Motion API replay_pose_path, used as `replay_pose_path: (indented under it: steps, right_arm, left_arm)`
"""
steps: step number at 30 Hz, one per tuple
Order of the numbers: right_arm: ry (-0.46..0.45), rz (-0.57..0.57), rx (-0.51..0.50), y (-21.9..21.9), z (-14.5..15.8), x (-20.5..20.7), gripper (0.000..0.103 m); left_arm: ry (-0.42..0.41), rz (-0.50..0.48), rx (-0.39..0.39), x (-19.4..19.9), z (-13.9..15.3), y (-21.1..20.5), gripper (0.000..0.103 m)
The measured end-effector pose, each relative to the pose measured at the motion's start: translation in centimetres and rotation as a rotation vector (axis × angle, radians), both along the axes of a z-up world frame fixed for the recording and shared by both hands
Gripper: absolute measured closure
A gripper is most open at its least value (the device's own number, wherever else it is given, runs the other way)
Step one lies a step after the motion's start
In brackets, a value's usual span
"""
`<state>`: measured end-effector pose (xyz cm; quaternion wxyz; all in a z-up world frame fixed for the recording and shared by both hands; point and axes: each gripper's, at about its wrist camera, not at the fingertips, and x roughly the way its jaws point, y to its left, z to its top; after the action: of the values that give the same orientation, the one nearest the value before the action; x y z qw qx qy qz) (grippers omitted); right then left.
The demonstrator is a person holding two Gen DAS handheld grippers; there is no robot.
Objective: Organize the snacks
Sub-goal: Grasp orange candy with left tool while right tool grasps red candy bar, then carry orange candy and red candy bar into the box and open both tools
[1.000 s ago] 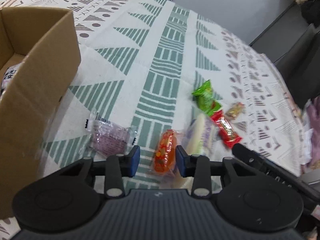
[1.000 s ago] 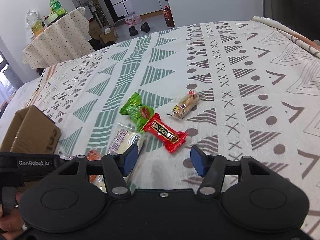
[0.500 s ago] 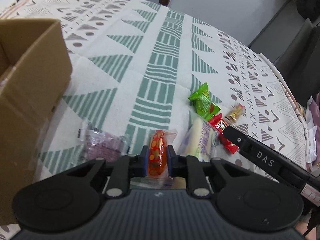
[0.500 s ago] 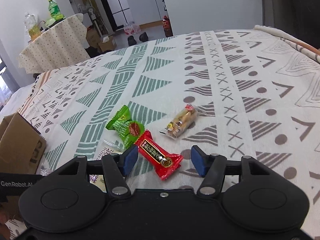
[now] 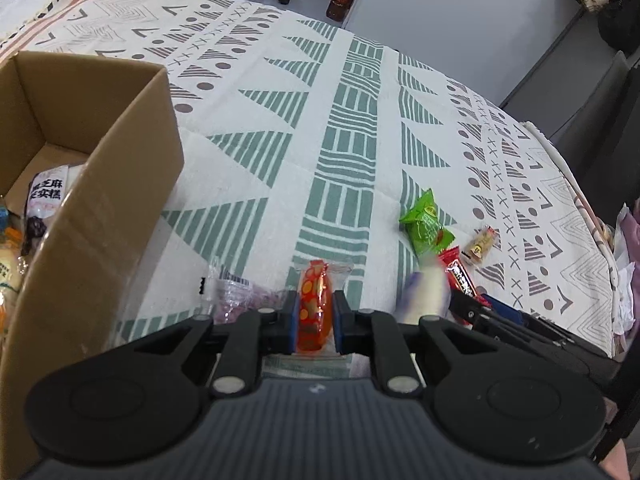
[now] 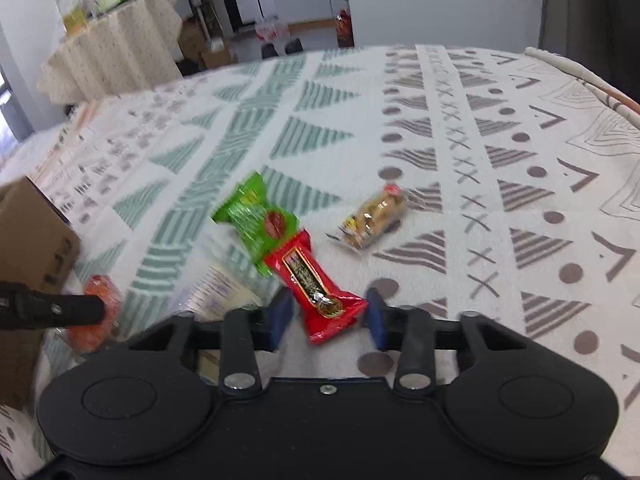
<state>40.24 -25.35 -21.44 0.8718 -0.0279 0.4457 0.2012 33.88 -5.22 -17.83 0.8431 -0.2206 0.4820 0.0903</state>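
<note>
My left gripper is shut on an orange snack packet and holds it just above the patterned cloth, right of the open cardboard box. My right gripper is open, its jaws either side of the near end of a red snack packet. A green packet lies touching the red one, and a tan biscuit packet lies to the right. A white packet and a purple packet lie near the left gripper.
The box holds several snacks. The patterned tablecloth covers the table. A second table with bottles stands far back. Dark furniture lies beyond the table's right edge.
My left gripper closed on the orange packet and lifted it slightly. My right gripper moved forward over the red packet, its jaws narrowing around it.
</note>
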Motion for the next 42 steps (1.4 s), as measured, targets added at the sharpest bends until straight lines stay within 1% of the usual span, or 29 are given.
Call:
replay_pose_path:
  steps: [4,5,6,10,12,16,20,23,33,42]
  right_arm:
    - [0.015,-0.002,0.008,-0.2,0.4,-0.5,0.074]
    - [0.029,-0.007,0.023,-0.4,0.5,-0.6,0.08]
    - [0.047,-0.014,0.041,-0.7,0.8,-0.8,0.083]
    - [0.097,-0.034,0.035,-1.1,1.5,-1.7,0.083]
    - [0.116,-0.044,0.05,-1.5,2.1,-2.2,0.084]
    - [0.126,-0.077,0.082,-2.4,3.2,-3.2,0.084]
    - [0.118,-0.09,0.08,-2.6,4.5,-4.1,0.084]
    - [0.115,-0.092,0.093,-2.2,5.9,-4.8,0.084]
    - [0.065,-0.051,0.14,1.1,10.1,-7.3,0.084]
    - [0.024,-0.012,0.18,4.6,13.1,-9.2,0.084]
  left_arm:
    - [-0.001,-0.002,-0.006,-0.7,0.5,0.3,0.088]
    - [-0.003,-0.002,-0.005,-0.8,0.6,0.3,0.088]
    - [-0.004,0.001,-0.008,-1.0,0.8,0.5,0.088]
    - [-0.016,-0.001,-0.011,-1.6,1.7,0.7,0.088]
    - [-0.021,-0.002,-0.013,-1.9,2.0,0.8,0.088]
    - [-0.025,-0.001,-0.02,-2.7,2.4,1.0,0.088]
    - [-0.033,0.001,-0.033,-3.5,3.1,1.2,0.088]
    - [-0.052,-0.001,-0.035,-4.2,4.3,1.4,0.088]
    - [-0.128,0.005,-0.019,-6.1,8.4,3.3,0.088]
    - [-0.166,0.036,-0.011,-8.7,10.9,6.4,0.088]
